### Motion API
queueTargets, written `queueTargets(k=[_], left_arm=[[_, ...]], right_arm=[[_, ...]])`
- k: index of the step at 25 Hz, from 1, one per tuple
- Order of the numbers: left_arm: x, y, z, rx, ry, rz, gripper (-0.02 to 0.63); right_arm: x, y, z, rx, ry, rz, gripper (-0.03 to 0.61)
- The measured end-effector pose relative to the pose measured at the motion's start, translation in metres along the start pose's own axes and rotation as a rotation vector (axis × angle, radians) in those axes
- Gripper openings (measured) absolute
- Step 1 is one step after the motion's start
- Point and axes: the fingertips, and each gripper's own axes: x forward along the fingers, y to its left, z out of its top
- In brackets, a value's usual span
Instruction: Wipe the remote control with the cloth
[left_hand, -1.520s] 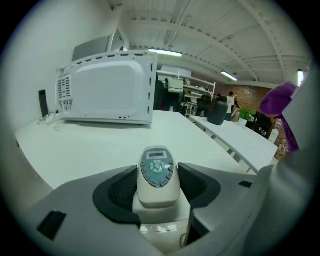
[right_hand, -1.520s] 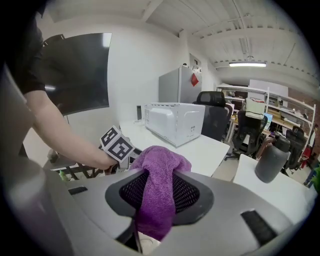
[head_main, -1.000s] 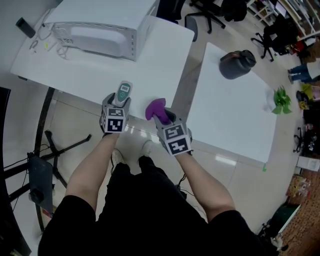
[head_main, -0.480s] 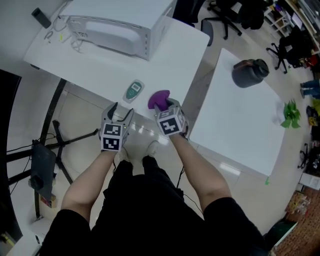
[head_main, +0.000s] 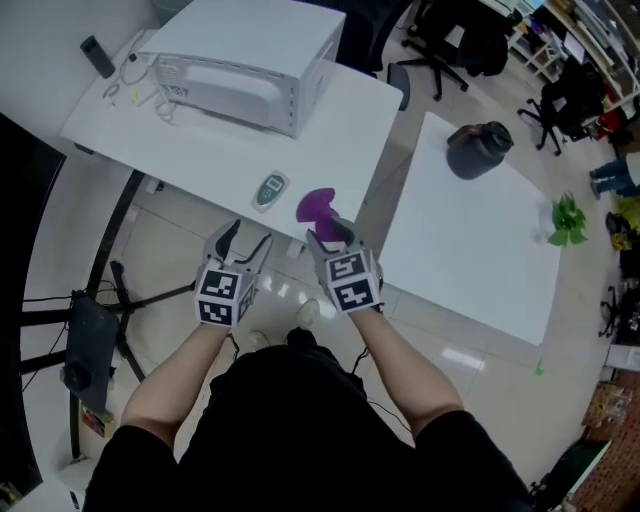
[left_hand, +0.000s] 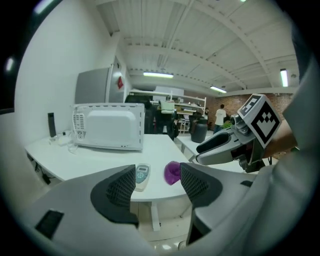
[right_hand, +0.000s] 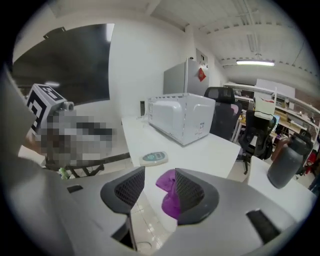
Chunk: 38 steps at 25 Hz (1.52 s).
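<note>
The left hand-held gripper (head_main: 243, 245) hangs off the near edge of the table (head_main: 200, 150) with its jaws standing wide apart and nothing between them. In the left gripper view, the remote control (left_hand: 142, 176) lies flat on the table well ahead of this hand-held gripper (left_hand: 156, 176), just inside its left jaw's line, screen end pointing away. The purple cloth (left_hand: 172, 172) sits to the right of the remote, near the right jaw's line, apart from both.

The right hand-held gripper (head_main: 330, 232) is just beside the left one, to its right, its tips at the table's near edge. Its jaws are opening. In the right gripper view, the cloth (right_hand: 167, 187) shows in the gap of this hand-held gripper (right_hand: 159, 177), bunched close against the right jaw and drooping over the table edge; the left pad stands clear of it, and I cannot tell whether the right pad touches it. The remote control (right_hand: 154, 158) lies ahead and a little left of this hand-held gripper, apart from the cloth.

Farther ahead of both stands a white microwave (head_main: 240, 65). To the right, a second white table (head_main: 470, 250) carries a dark jug (head_main: 480, 148).
</note>
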Motion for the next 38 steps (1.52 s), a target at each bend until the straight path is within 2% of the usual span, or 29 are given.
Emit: queueTargets(k=[2, 5, 7, 10, 13, 23, 38], left_arm=[[-0.017, -0.009, 0.012, 0.018, -0.039, -0.038, 0.259], [-0.047, -0.018, 0.027, 0.059, -0.09, -0.085, 0.198], [-0.067, -0.026, 0.034, 0.099, -0.111, -0.114, 0.129], [-0.095, -0.037, 0.045, 0.137, -0.137, -0.153, 0.058], [-0.115, -0.04, 0.049, 0.157, -0.156, -0.159, 0.0], [-0.149, -0.058, 0.052, 0.206, -0.207, -0.187, 0.0], [-0.155, -0.07, 0.055, 0.242, -0.22, -0.205, 0.0]], right_arm=[[-0.023, 0.022, 0.012, 0.015, -0.031, 0.003, 0.204], [-0.055, 0.053, 0.026, 0.023, -0.079, -0.012, 0.163], [-0.074, 0.07, 0.034, 0.029, -0.115, -0.03, 0.127], [-0.101, 0.088, 0.044, 0.041, -0.169, -0.074, 0.063], [-0.122, 0.101, 0.051, 0.035, -0.218, -0.11, 0.033], [-0.155, 0.121, 0.061, 0.015, -0.281, -0.157, 0.017], [-0.162, 0.128, 0.067, -0.006, -0.294, -0.159, 0.017]])
